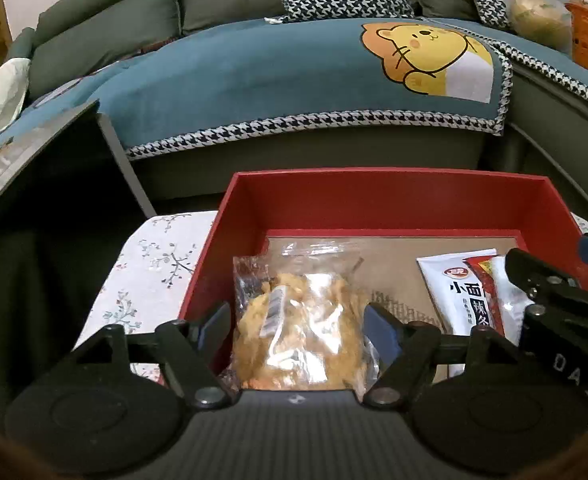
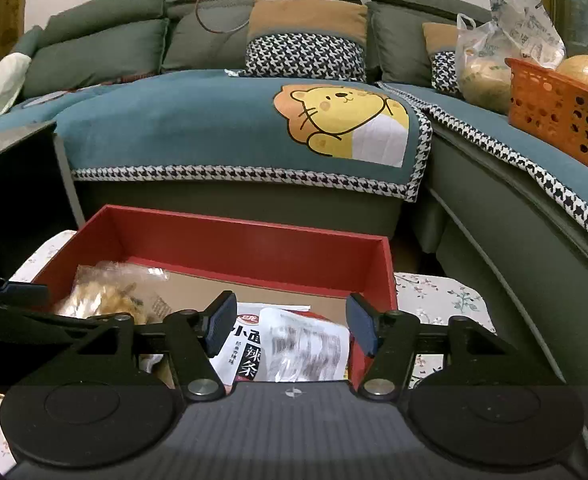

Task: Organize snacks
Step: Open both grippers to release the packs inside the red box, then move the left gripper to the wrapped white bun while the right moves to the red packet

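A red open box (image 1: pixel 389 196) stands on a floral tablecloth (image 1: pixel 162 264); it also shows in the right wrist view (image 2: pixel 230 240). A clear bag of golden fried snacks (image 1: pixel 301 328) lies in its left part between the spread fingers of my open left gripper (image 1: pixel 298 326). It also shows in the right wrist view (image 2: pixel 106 296). A white and red spicy-strip packet (image 1: pixel 469 292) lies in the right part. In the right wrist view this packet (image 2: pixel 250 340) and a clear printed packet (image 2: pixel 305 348) sit between the fingers of my open right gripper (image 2: pixel 292 324).
A green sofa with a teal lion-print cover (image 2: pixel 230 128) stands behind the table. An orange basket (image 2: pixel 561 108) and a plastic bag (image 2: pixel 493 56) sit on the sofa at right. A dark cabinet (image 1: pixel 46 184) stands at left. A racket (image 2: pixel 230 4) lies on the cushions.
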A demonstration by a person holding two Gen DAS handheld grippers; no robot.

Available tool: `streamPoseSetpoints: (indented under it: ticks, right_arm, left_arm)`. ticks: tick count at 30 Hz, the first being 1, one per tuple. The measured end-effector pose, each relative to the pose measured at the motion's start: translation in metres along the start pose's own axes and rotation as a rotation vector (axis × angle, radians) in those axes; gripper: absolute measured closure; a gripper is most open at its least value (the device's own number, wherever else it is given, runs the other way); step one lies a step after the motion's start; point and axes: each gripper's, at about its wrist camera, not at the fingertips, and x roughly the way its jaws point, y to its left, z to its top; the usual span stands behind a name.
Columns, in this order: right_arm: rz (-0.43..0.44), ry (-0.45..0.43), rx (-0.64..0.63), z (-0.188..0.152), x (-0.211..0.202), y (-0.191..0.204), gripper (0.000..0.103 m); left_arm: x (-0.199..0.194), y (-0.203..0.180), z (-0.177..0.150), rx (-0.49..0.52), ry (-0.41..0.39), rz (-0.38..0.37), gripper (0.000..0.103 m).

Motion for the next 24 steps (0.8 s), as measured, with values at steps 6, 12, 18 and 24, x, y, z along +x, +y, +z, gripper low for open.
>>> streamPoseSetpoints:
  ticks: [6,12,18,24]
  right_arm:
    - [-0.005,-0.013,0.011,0.004,-0.009,-0.007,0.035]
    - [-0.008,-0.037,0.009,0.009,-0.032,-0.01,0.035]
    - [-0.015,-0.036,0.002,0.008,-0.061,-0.01,0.035]
    - [-0.04,-0.003,-0.021,-0.01,-0.091,-0.017,0.035]
  left_arm:
    - [-0.008,0.004,0.002,-0.022,0.009,0.003,0.023]
    - [-0.029,0.009,-0.002,-0.028,0.008,0.004,0.022]
    - [-0.053,0.006,-0.015,-0.009,0.009,-0.015,0.02]
    - [-0.077,-0.003,-0.034,0.035,0.025,-0.051,0.017]
